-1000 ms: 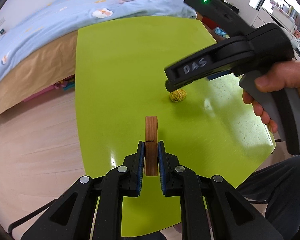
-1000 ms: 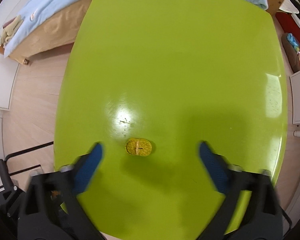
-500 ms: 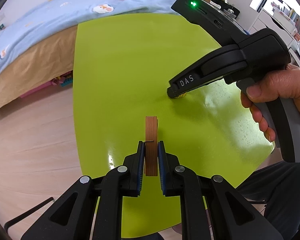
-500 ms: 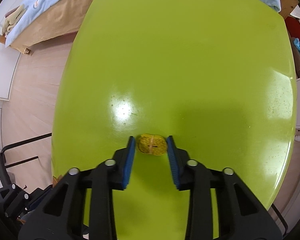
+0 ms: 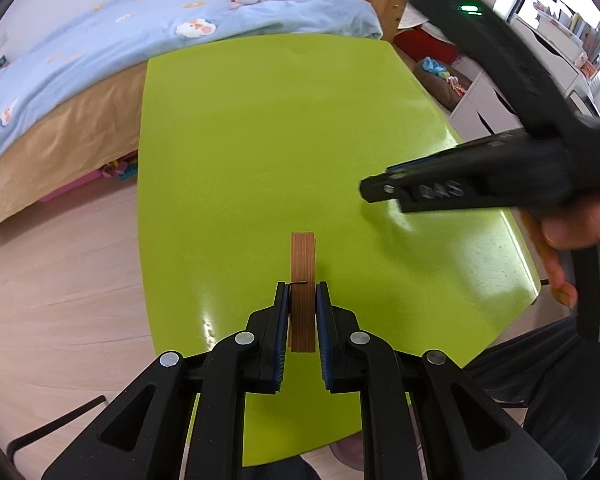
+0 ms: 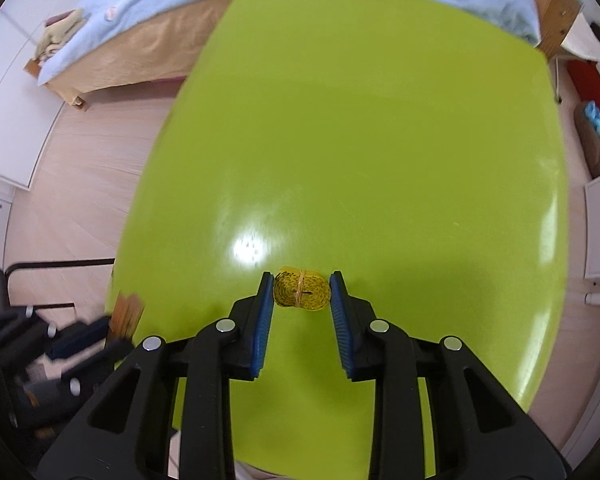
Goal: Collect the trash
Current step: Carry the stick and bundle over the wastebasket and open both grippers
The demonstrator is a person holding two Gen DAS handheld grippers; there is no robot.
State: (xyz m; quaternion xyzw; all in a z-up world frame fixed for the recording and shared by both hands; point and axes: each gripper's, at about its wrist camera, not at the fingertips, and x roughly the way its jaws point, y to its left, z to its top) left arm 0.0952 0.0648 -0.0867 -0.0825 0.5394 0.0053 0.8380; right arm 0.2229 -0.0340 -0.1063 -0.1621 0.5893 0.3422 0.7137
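The glossy green bench (image 6: 380,152) lies wide and bare. A ridged wooden strip (image 5: 302,280) is clamped by the left claw (image 5: 302,300); a yellow banded coil (image 6: 301,289) is pinched by the right claw (image 6: 302,292).

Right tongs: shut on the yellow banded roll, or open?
Shut on it: right tongs have both blue pads against the yellow rubber-banded tape roll above the green table.
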